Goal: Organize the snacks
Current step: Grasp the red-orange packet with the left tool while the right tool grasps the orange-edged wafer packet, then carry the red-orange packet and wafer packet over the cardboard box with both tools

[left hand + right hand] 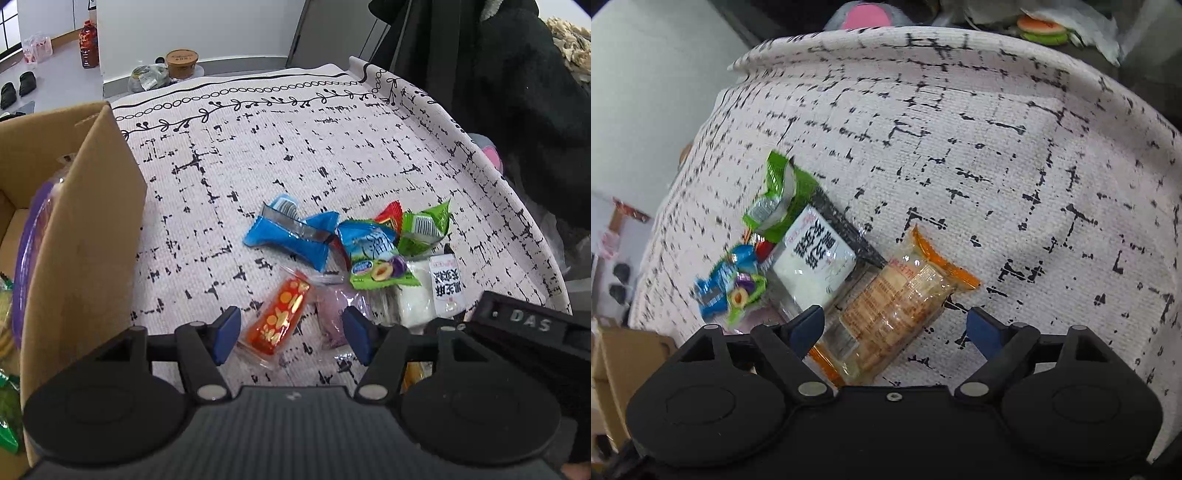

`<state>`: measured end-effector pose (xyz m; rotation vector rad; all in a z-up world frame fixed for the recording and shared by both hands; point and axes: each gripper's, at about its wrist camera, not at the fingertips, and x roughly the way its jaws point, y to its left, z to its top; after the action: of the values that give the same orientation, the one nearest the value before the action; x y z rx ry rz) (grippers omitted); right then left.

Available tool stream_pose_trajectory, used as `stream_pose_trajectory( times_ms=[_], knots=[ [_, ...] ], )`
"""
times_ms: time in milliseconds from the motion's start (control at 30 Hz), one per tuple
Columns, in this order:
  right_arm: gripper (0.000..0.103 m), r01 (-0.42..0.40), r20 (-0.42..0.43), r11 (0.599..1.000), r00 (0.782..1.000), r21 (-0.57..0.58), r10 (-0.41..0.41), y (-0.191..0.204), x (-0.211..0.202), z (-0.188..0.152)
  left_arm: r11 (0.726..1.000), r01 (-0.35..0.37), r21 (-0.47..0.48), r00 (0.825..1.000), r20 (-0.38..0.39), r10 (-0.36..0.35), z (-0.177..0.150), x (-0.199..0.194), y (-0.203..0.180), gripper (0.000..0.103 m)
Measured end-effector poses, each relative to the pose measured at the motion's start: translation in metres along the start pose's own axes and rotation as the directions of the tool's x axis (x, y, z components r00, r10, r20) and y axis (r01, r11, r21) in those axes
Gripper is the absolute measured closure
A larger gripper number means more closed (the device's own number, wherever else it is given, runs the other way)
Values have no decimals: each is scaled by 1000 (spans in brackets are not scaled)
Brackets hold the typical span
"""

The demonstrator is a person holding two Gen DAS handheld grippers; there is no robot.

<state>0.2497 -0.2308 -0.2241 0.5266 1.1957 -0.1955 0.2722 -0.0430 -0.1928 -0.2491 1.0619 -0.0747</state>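
Note:
Loose snack packets lie on a white cloth with black marks (295, 147). My left gripper (291, 334) is open just above a red packet with gold print (277, 321) and a pale purple packet (334, 319); both sit between its blue pads. Beyond them lie a blue packet (291, 236), a green plum packet (380, 271), another green packet (424, 229) and a white packet with black characters (443, 288). My right gripper (895, 328) is open over a clear, orange-edged cracker packet (897, 306), which lies between its fingers, beside the white packet (816, 266).
An open cardboard box (81, 229) stands at the left with snacks and a purple-rimmed pack (33, 251) inside. The cloth's edge curls up at the far right (480, 158). A dark garment (517, 110) hangs beyond it. A red bottle (88, 44) stands on the floor.

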Motion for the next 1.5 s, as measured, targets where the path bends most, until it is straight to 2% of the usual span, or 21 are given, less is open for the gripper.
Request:
stream_pose_trajectory(
  times_ms=[133, 200, 267, 333, 367, 467, 633, 700, 767, 800, 833, 933, 1267, 1500],
  knots=[
    [39, 24, 14, 1000, 1000, -10, -23, -6, -4, -1, 1000, -11, -9, 1000, -11, 11, -1, 4, 4, 47],
    [40, 56, 28, 998, 998, -10, -56, -9, -9, -2, 999, -26, -27, 1000, -5, 26, 0, 7, 9, 50],
    [40, 85, 41, 996, 996, -3, -85, -14, -13, -6, 998, -51, -27, 999, -1, 51, 0, 8, 11, 57],
    [40, 101, 49, 995, 994, -1, -101, -19, -14, -8, 998, -56, -26, 998, 3, 56, 0, 8, 11, 60],
    [39, 101, 48, 995, 994, 1, -101, -19, -14, -8, 998, -60, -19, 998, 6, 60, -1, 8, 10, 66],
    [34, 102, 39, 995, 994, 12, -102, -18, -12, -4, 999, -53, -12, 999, 0, 53, -3, 7, 8, 77],
    [23, 87, 48, 996, 995, 26, -88, -17, -6, 1, 999, -29, -18, 1000, -12, 29, -4, 5, 7, 82],
    [24, 91, 49, 995, 995, 30, -92, -17, -5, 1, 999, -25, -23, 1000, -12, 25, -5, 4, 8, 83],
    [37, 121, 60, 992, 991, 31, -123, -18, -8, -1, 999, -22, -30, 1000, -12, 22, -6, 4, 8, 84],
    [50, 133, 69, 991, 988, 29, -135, -19, -9, -1, 999, -23, -31, 1000, -13, 22, -6, 3, 8, 84],
    [58, 131, 73, 991, 988, 33, -133, -21, -11, -1, 999, -23, -31, 1000, -13, 23, -7, 1, 8, 84],
    [69, 77, 69, 995, 994, 68, -82, -29, -18, 1, 1000, -17, -26, 1000, -3, 16, -7, -5, 6, 84],
    [69, -64, 110, 996, 992, 62, 57, -31, -48, -8, 1000, -8, -29, 1000, 26, 9, -9, -36, 3, 85],
    [69, -191, 124, 981, 975, 43, 184, -29, -70, -13, 999, -5, -38, 998, 62, 7, -11, -62, 2, 85]
  ],
)
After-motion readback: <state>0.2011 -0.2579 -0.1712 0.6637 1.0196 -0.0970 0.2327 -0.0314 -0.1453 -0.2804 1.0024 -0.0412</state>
